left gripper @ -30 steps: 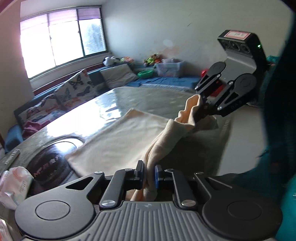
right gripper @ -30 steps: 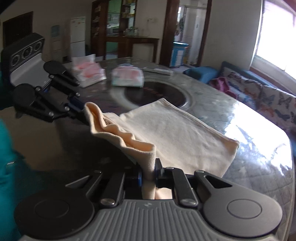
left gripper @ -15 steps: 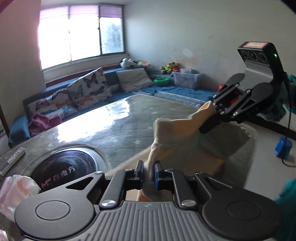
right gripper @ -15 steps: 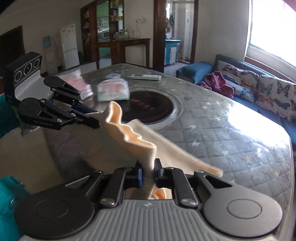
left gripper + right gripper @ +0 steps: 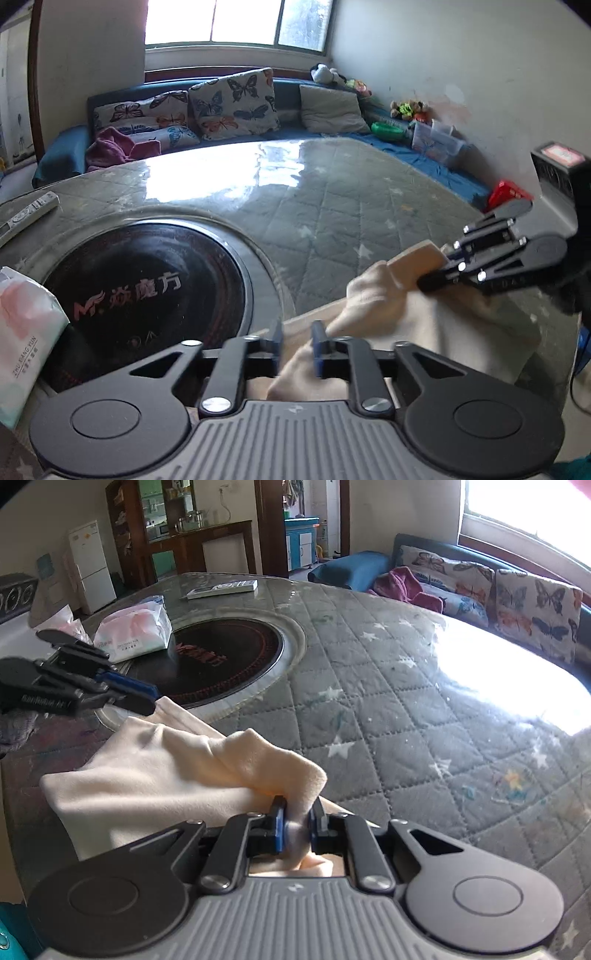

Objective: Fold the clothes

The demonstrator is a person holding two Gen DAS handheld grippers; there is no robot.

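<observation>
Cloth: the soft cream-coloured cloth (image 5: 155, 775) lies on the grey quilted bench (image 5: 424, 720), partly doubled over on itself, right in front of both sets of fingers.
Left fingers: the left gripper (image 5: 297, 343) has just been opening. There is a clear gap between its blue pads, and the cloth only touches the right pad (image 5: 317, 350). It does not squeeze the cloth now.
Right fingers: the right gripper (image 5: 295, 825) has just begun to open too, but a bunched corner of the cloth is between its pads and they look to be pressing on it.
Step in hand: I think this is letting go after laying one half of the cloth over the other.
How to do it well: open the right fingers all the way before pulling back, so the corner does not drag. Lift both away straight, and do not brush the top layer.
Nearby: the round black cooker plate (image 5: 147, 288) sits just past the left fingers, so keep the cloth off it.
</observation>
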